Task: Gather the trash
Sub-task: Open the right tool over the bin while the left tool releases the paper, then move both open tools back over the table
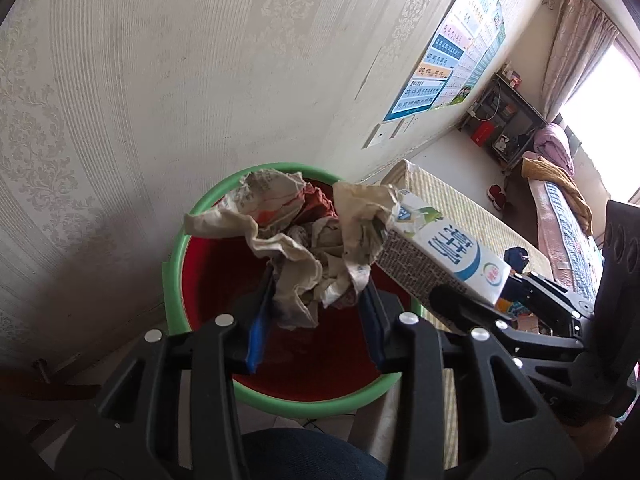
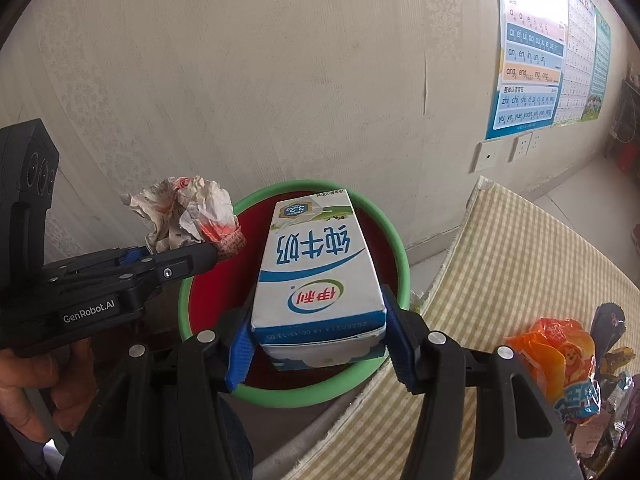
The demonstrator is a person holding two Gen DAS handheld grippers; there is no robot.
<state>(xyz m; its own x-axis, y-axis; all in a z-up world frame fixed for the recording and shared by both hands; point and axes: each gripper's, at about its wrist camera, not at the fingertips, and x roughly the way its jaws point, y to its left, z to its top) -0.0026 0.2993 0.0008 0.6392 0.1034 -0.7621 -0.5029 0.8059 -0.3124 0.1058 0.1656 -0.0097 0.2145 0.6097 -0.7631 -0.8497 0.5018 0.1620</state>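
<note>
My left gripper [image 1: 320, 276] is shut on a crumpled paper wad [image 1: 296, 232] and holds it over a red bin with a green rim [image 1: 176, 280]. My right gripper [image 2: 316, 312] is shut on a white and blue milk carton [image 2: 316, 276], held over the same bin [image 2: 384, 232]. The carton also shows in the left wrist view [image 1: 444, 248], right of the paper. In the right wrist view the left gripper [image 2: 216, 254] holds the paper wad [image 2: 188, 212] by the bin's left rim.
The bin stands against a pale patterned wall [image 1: 180, 80]. A checked mat [image 2: 520, 264] lies to its right, with an orange snack wrapper [image 2: 560, 356] and other wrappers [image 2: 612, 420] on it. Wall posters [image 2: 532, 52] hang further right. A bed [image 1: 560, 200] is far off.
</note>
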